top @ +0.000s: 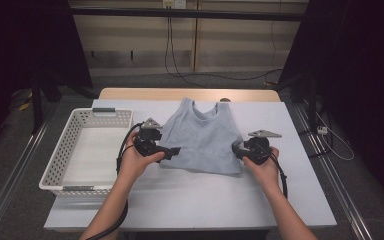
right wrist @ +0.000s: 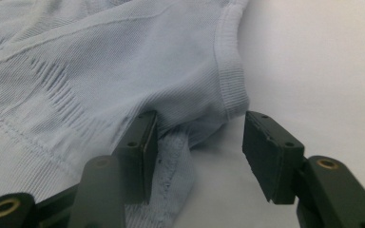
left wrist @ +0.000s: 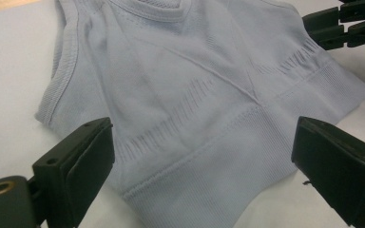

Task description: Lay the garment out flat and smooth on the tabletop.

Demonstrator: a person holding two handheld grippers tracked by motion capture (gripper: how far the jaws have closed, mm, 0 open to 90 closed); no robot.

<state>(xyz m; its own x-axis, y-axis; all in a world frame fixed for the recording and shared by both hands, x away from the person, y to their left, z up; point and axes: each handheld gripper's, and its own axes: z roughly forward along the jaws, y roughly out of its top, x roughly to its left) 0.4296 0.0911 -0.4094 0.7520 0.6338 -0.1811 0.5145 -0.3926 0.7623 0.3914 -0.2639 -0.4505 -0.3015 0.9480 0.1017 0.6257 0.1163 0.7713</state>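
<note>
Basket (top: 60,165): white, perforated, at the table's left edge.
Top (top: 200,137): light blue, flat on the white table (top: 190,195), neck away from the person, hem nearest.
Left gripper (top: 172,151): jaws wide apart, at its left side.
Right gripper (top: 236,149): jaws apart astride its right edge, not pinching.

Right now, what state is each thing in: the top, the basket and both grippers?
Light blue top: lying flat on the table, neckline away from the person.
White basket: upright, empty, left of the top.
Left gripper: open, over the top's hem corner.
Right gripper: open, one jaw on the fabric at the side edge, no grip.
</note>
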